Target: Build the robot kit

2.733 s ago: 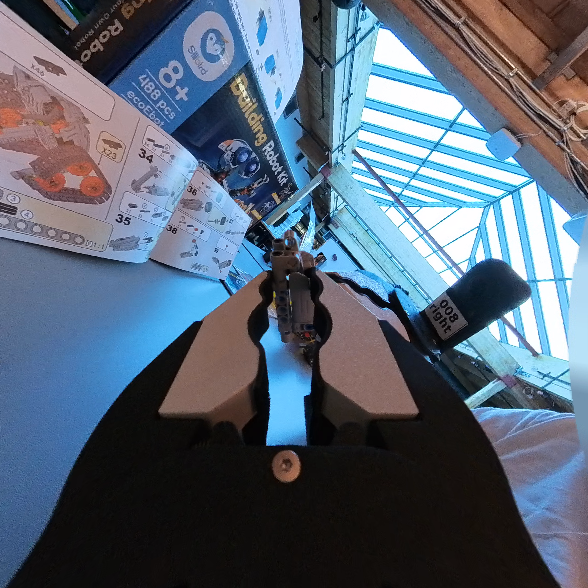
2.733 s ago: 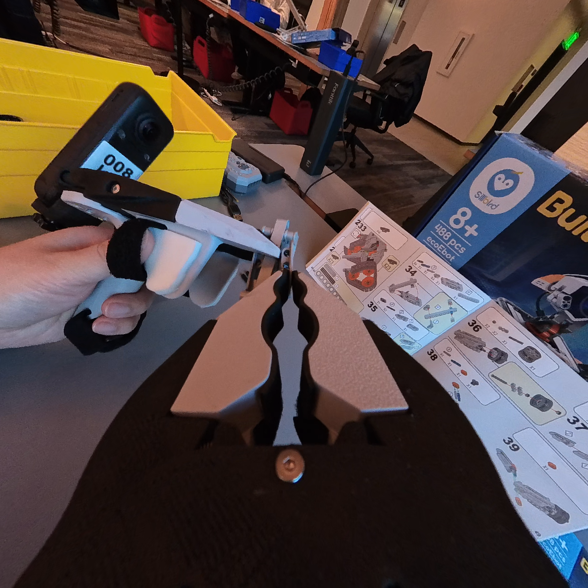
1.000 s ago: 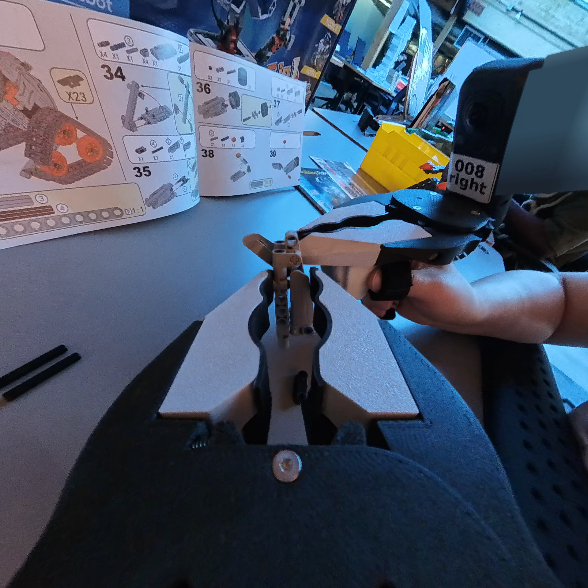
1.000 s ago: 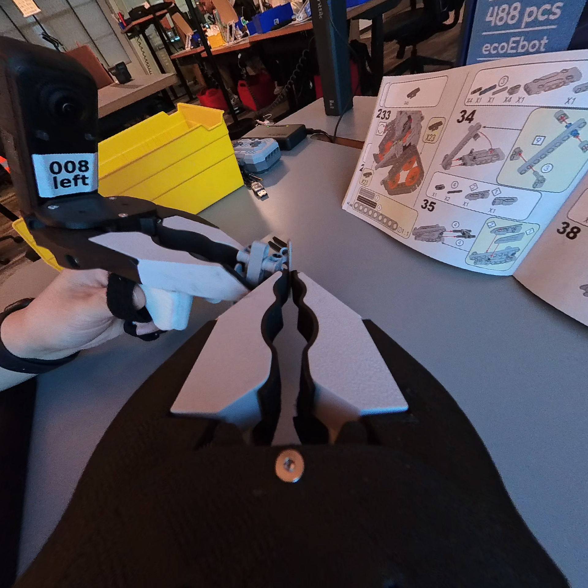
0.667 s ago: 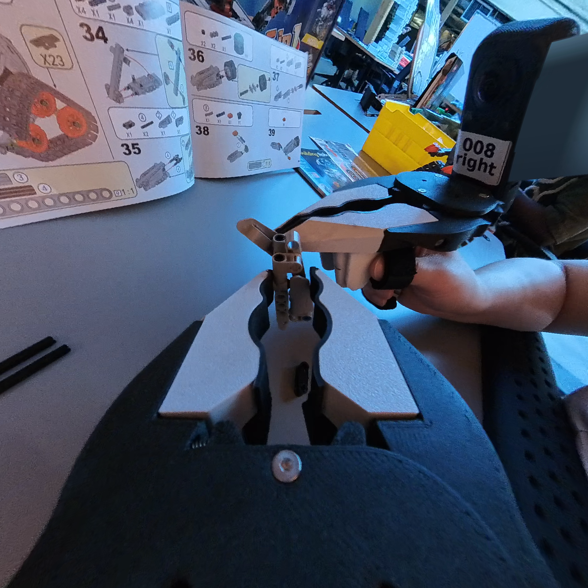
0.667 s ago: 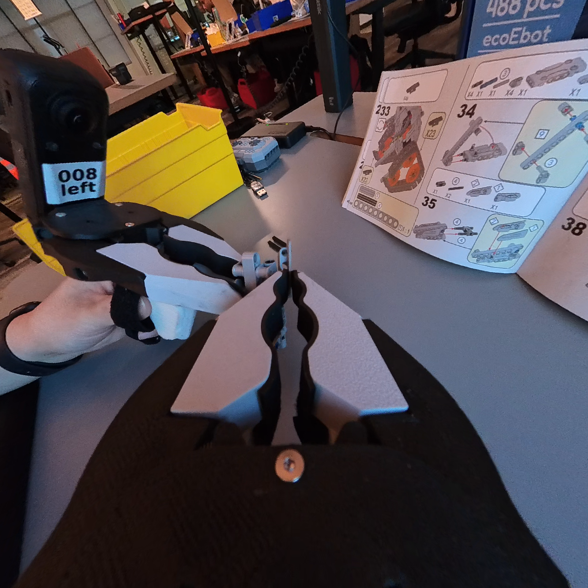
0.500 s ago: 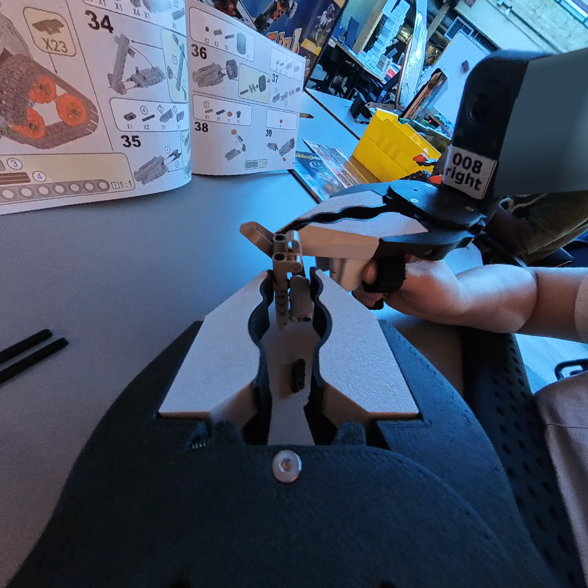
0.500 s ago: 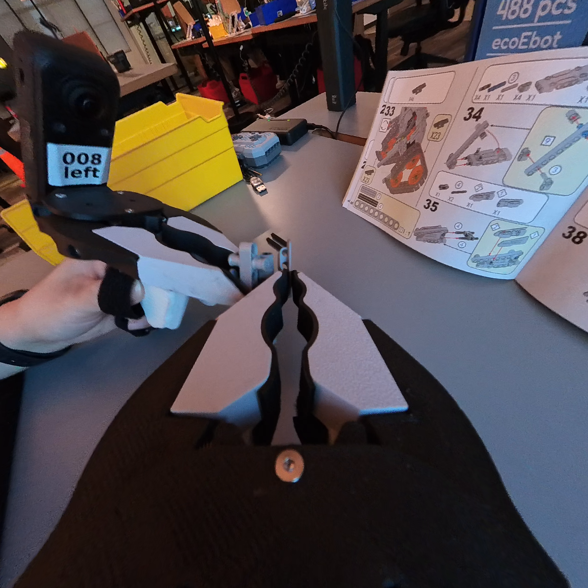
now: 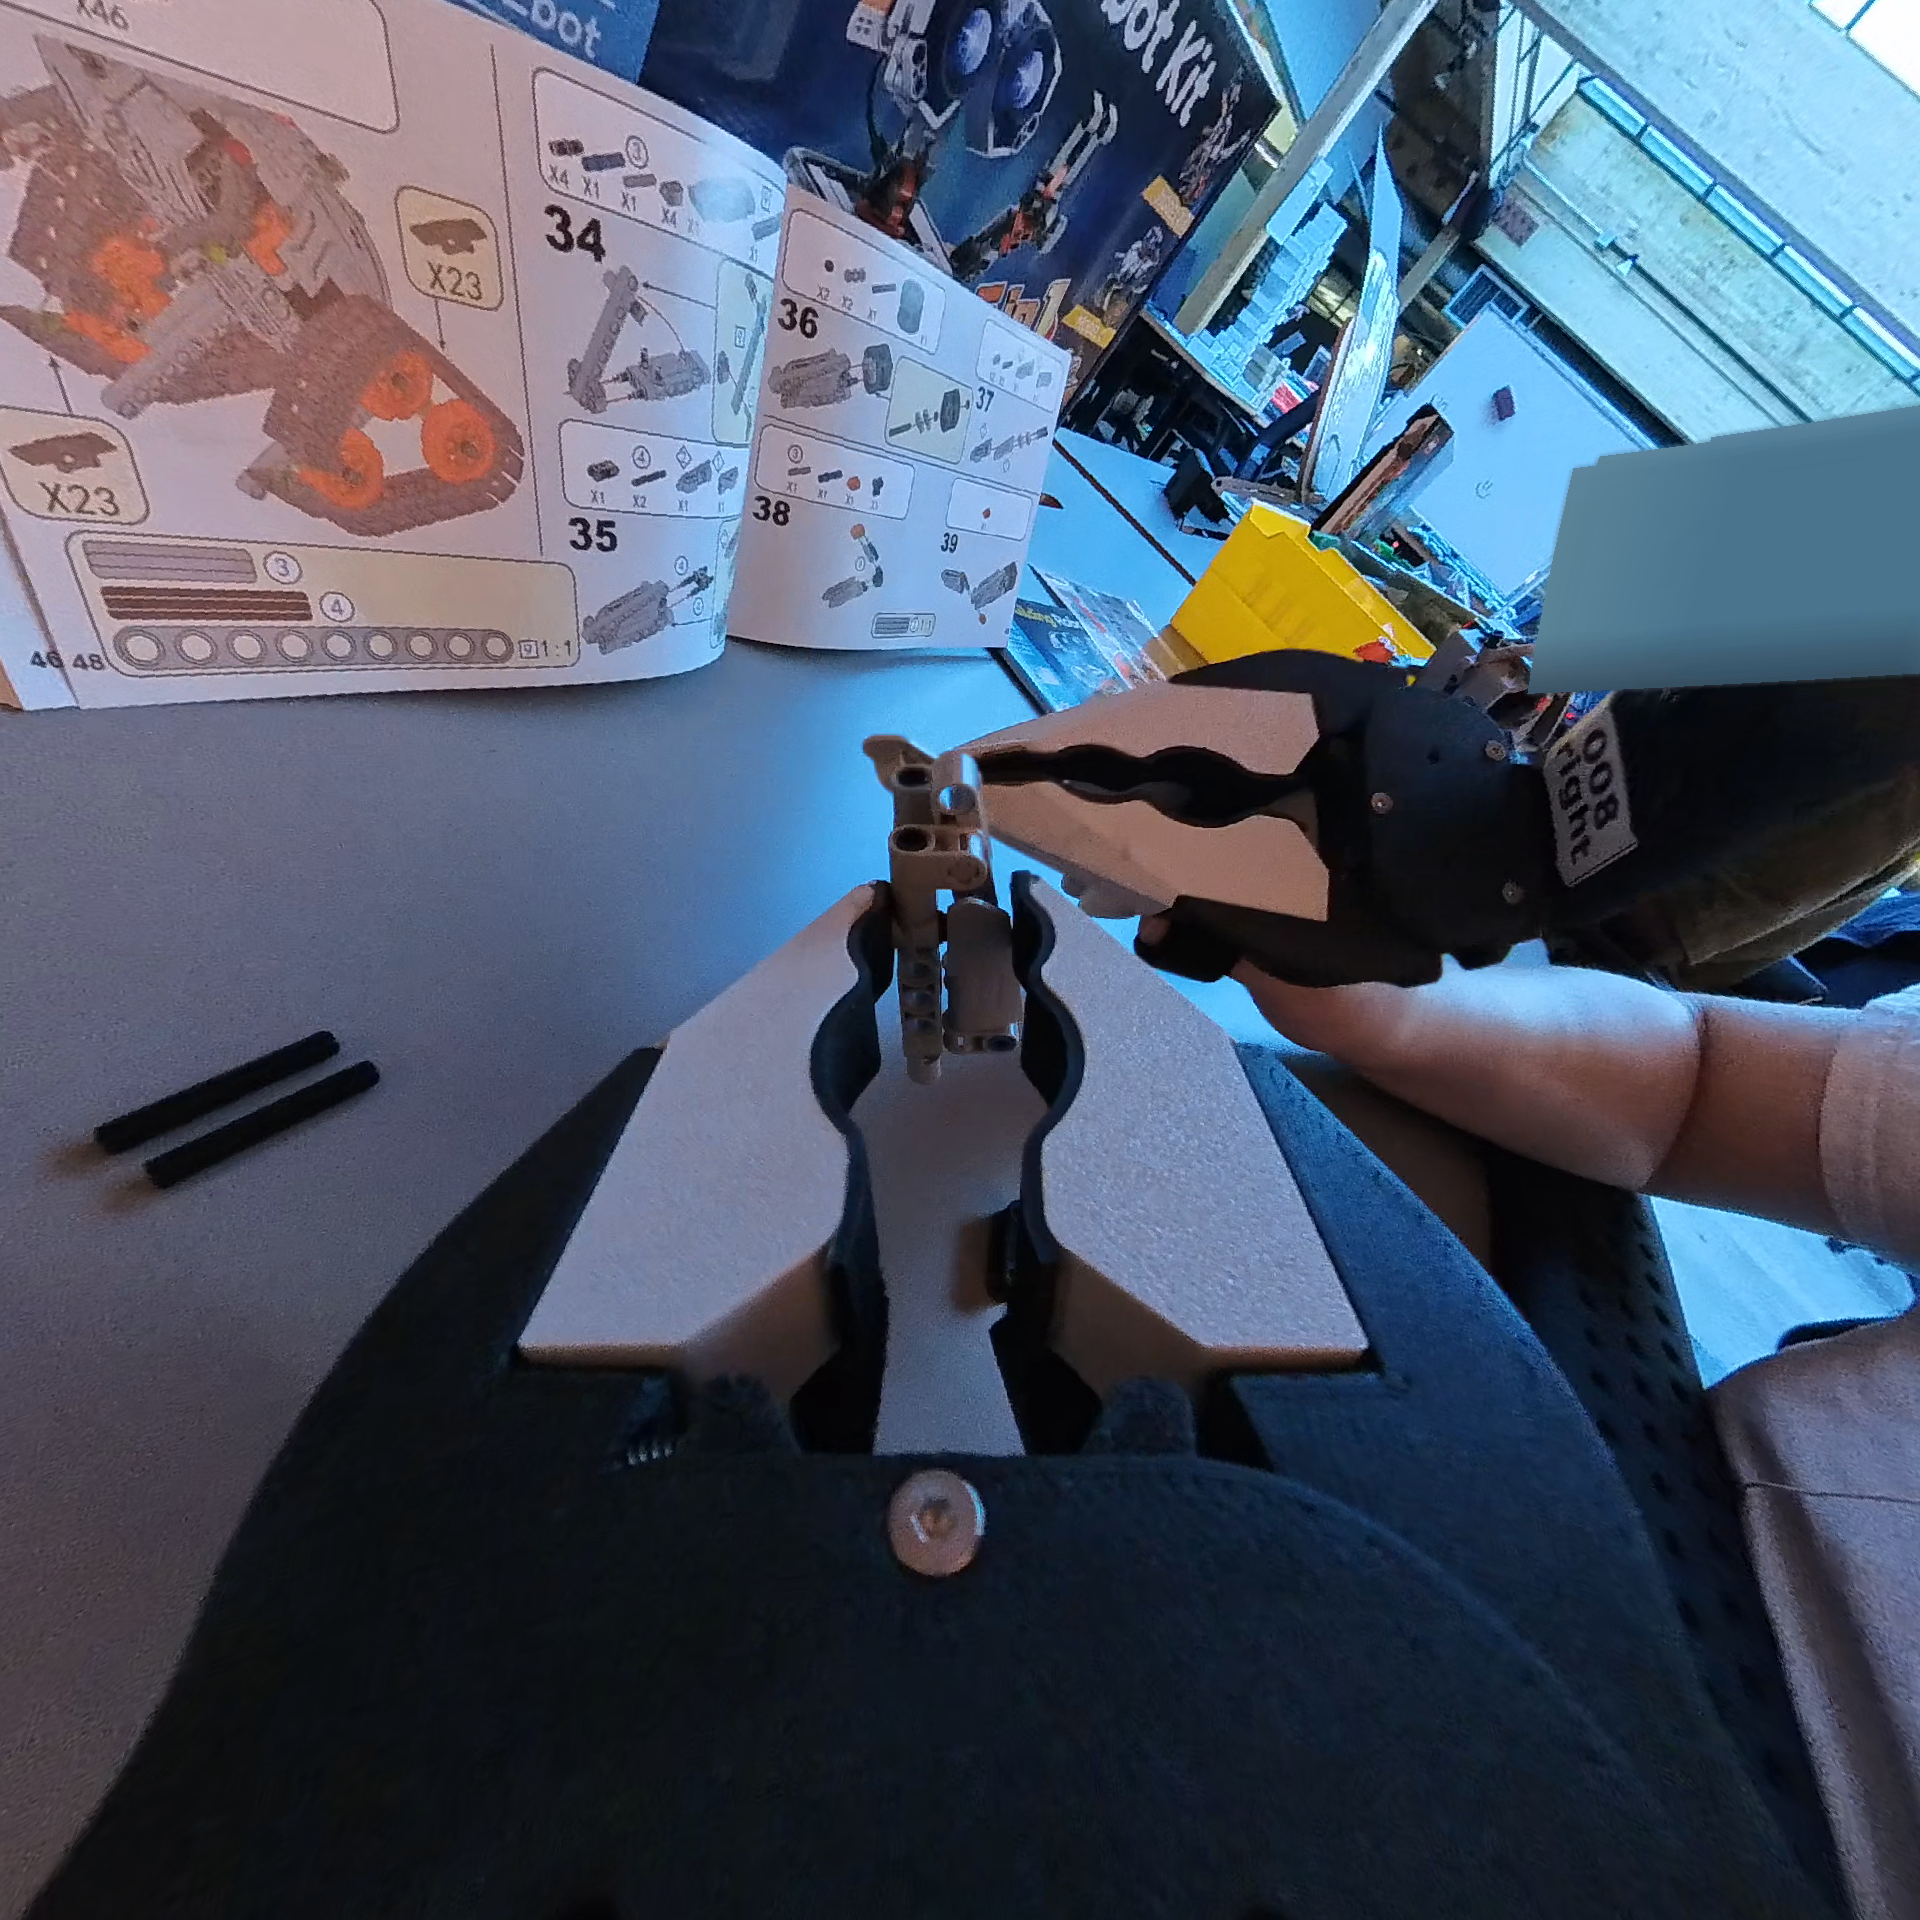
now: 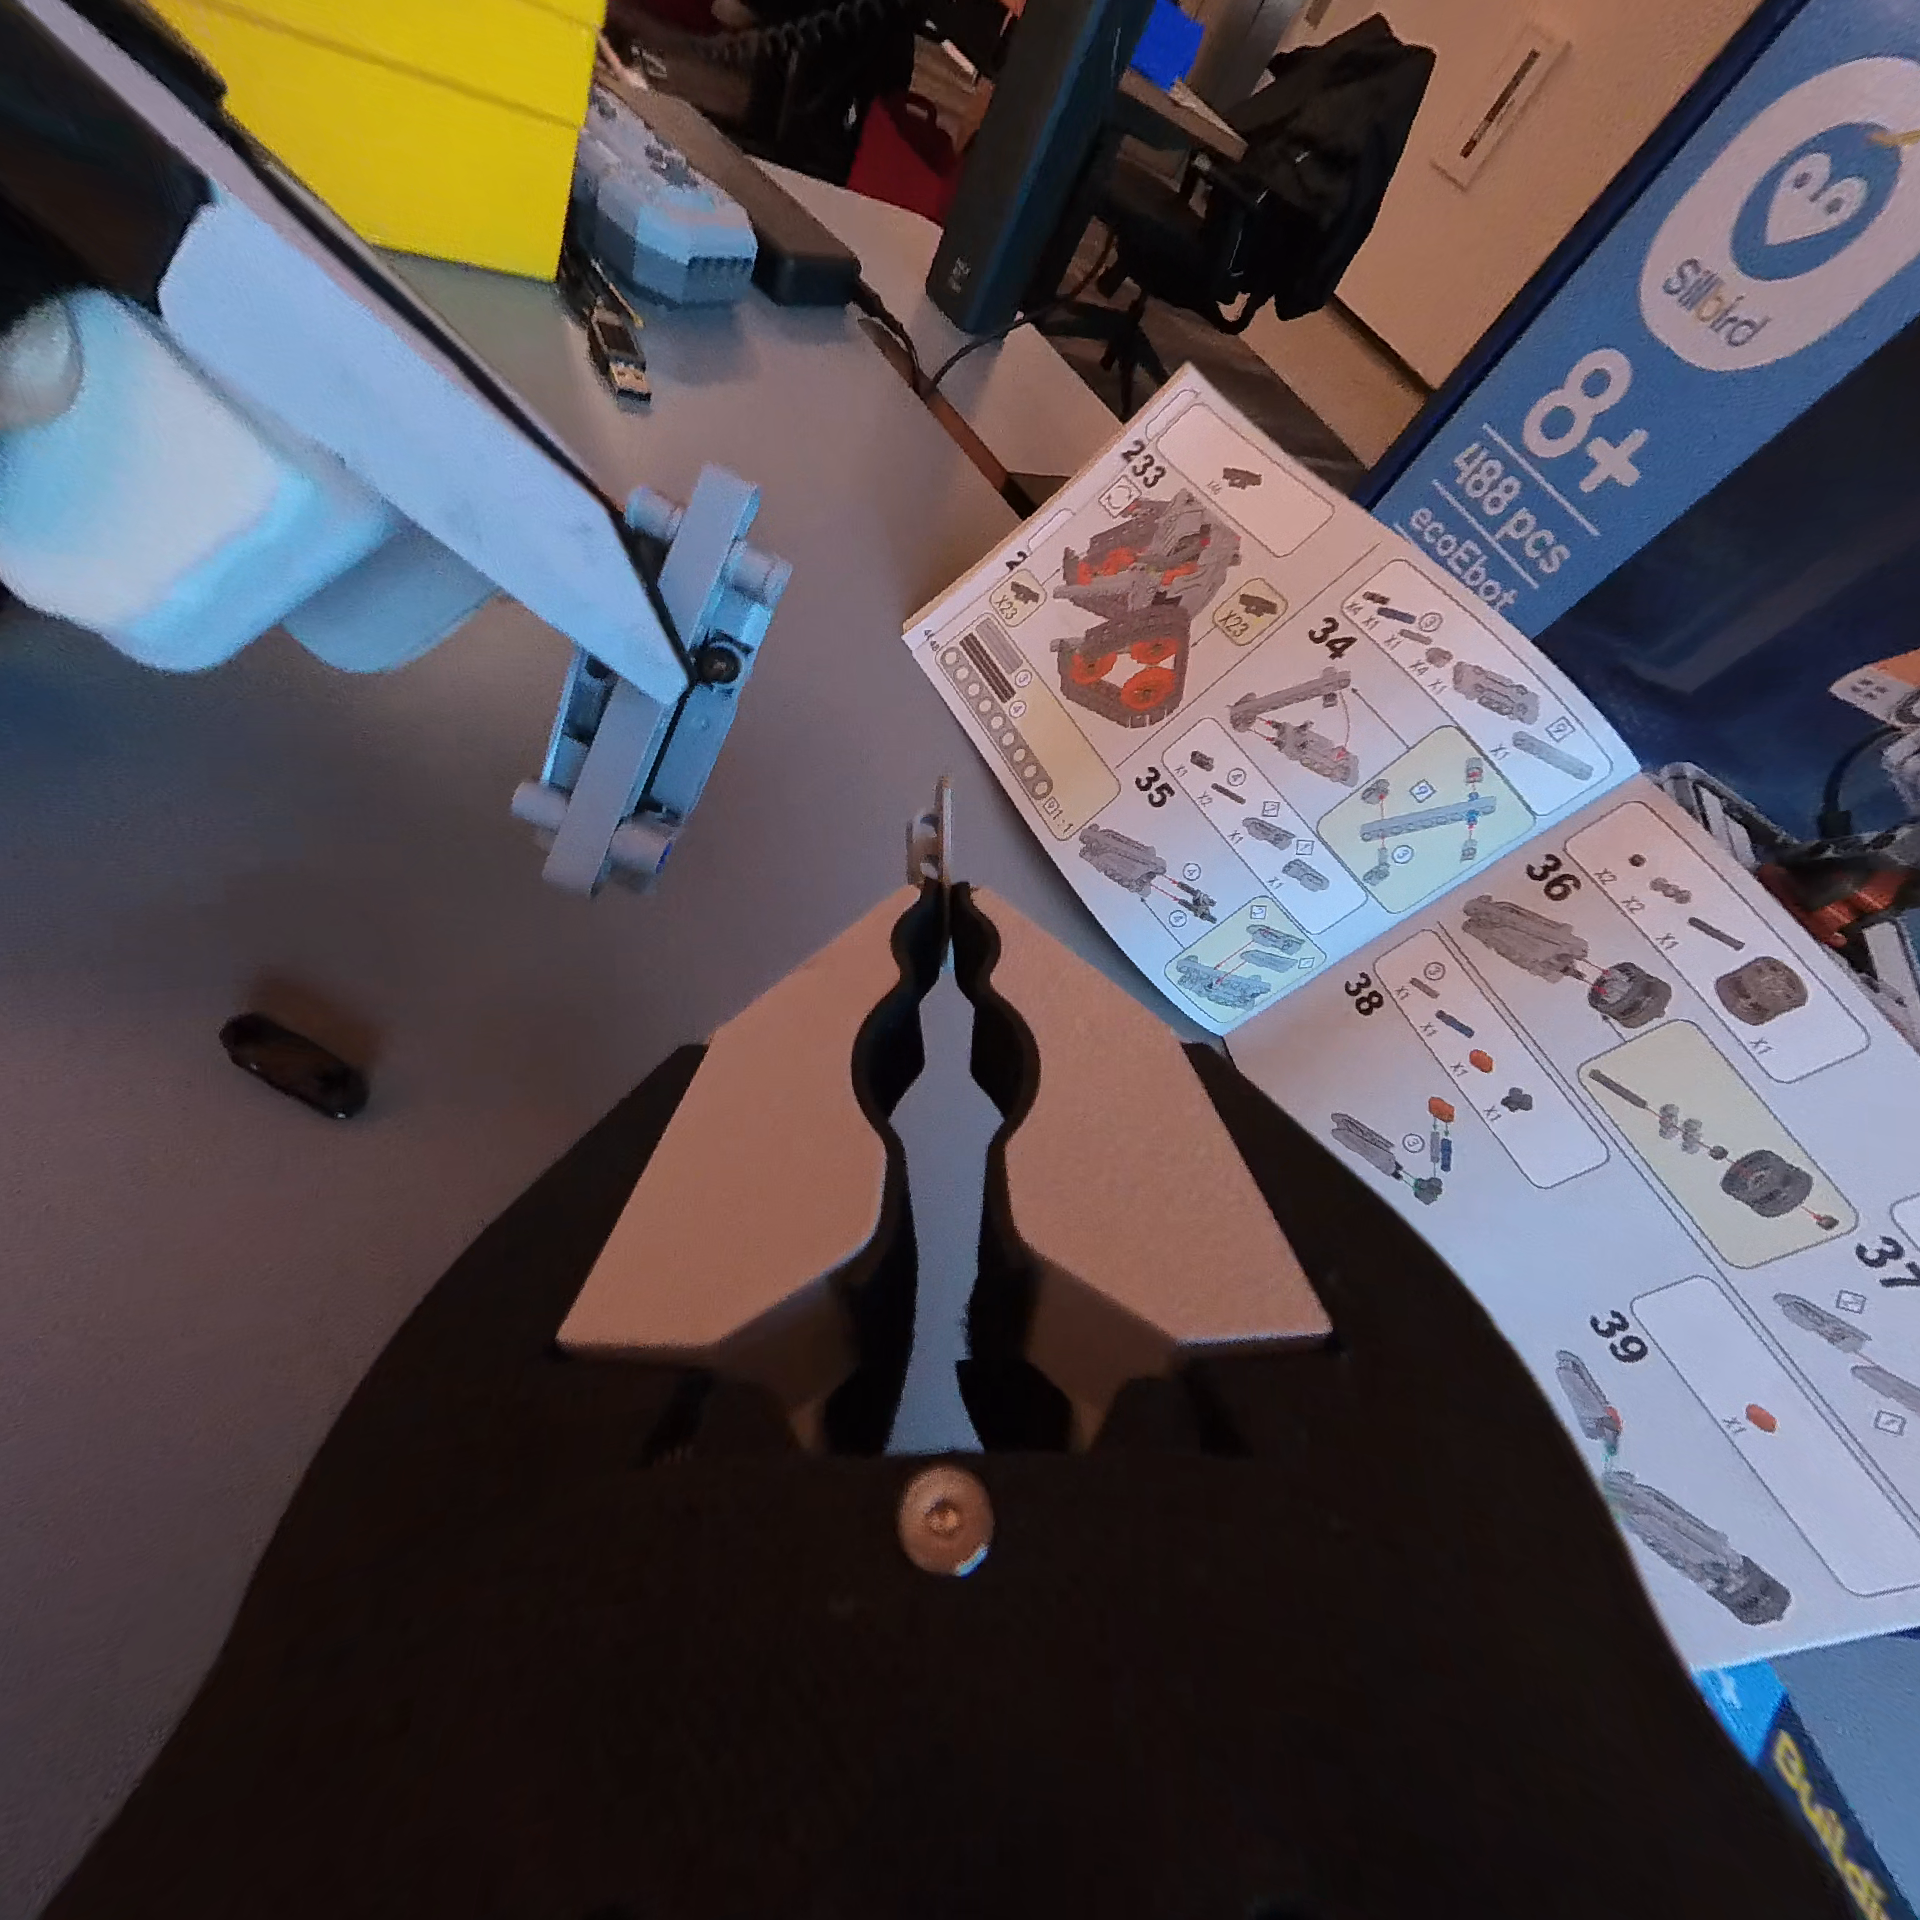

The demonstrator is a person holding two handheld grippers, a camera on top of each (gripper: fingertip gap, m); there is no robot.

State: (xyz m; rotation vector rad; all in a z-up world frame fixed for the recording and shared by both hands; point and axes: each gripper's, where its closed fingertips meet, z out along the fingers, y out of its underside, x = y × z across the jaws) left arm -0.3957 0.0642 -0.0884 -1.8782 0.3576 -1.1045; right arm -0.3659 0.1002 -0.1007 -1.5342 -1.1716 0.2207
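My left gripper (image 9: 945,896) is shut on a grey brick assembly (image 9: 940,935) of beams and pins, held upright above the grey table (image 9: 416,883). The assembly also shows in the right wrist view (image 10: 649,696), at the tip of the left gripper (image 10: 665,649). My right gripper (image 10: 948,889) is shut on a small thin grey piece (image 10: 935,836). In the left wrist view the right gripper (image 9: 977,774) comes in from the right, its piece (image 9: 896,750) at the top of the assembly. In the right wrist view the piece and the assembly are apart.
An open instruction booklet (image 9: 436,416) (image 10: 1403,935) lies in front of a blue kit box (image 10: 1662,312). Two black axles (image 9: 234,1107) lie on the table at left. A small black part (image 10: 294,1065) lies on the table. A yellow bin (image 10: 416,125) and a grey hub (image 10: 665,223) stand farther off. My hands' fingertips stand some 5 cm from each other.
Both grippers have tilted. The right gripper has rolled onto its side. In the right wrist view its small piece now stands clear of the assembly, which sits up and to the left.
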